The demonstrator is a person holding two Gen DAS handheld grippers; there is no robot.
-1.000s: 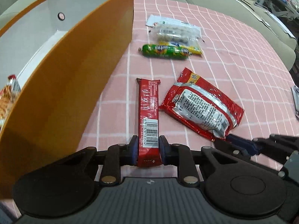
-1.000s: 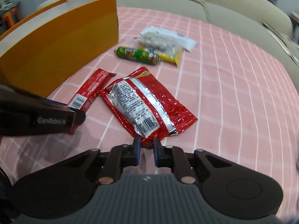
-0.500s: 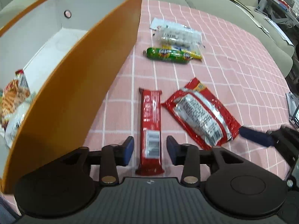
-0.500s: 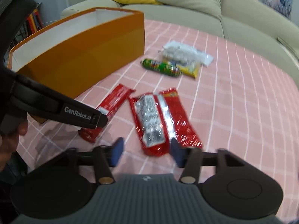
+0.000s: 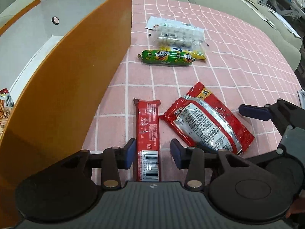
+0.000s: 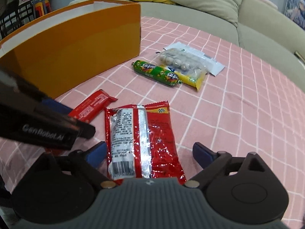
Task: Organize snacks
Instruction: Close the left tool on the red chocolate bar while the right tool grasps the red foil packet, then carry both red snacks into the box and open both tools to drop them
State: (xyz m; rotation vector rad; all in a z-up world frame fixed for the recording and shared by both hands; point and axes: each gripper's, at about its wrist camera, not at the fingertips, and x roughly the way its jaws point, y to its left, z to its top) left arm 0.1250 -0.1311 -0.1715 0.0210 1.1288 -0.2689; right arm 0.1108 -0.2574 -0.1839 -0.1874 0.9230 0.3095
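A long red snack bar [image 5: 148, 133] lies on the pink checked cloth [image 5: 238, 66]. My left gripper [image 5: 153, 155] is open, its pads either side of the bar's near end. A red foil packet [image 6: 141, 141] lies beside the bar; my right gripper [image 6: 149, 155] is open and straddles its near end. In the left wrist view the packet [image 5: 207, 124] lies right of the bar. An orange box [image 5: 72, 80] stands to the left with a snack bag [image 5: 4, 103] inside. A green sausage [image 5: 167, 58], a yellow packet [image 6: 190, 78] and a clear bag of white balls [image 5: 177, 36] lie farther off.
A beige sofa [image 6: 247, 19] with yellow and beige cushions curves around the far side. The right gripper's finger [image 5: 253, 112] shows at the right of the left wrist view. The left gripper's body [image 6: 43, 129] crosses the left of the right wrist view.
Both grippers have opened: the left let go of the red bar, the right let go of the red packet's edge. Both now straddle their snacks with wide jaws.
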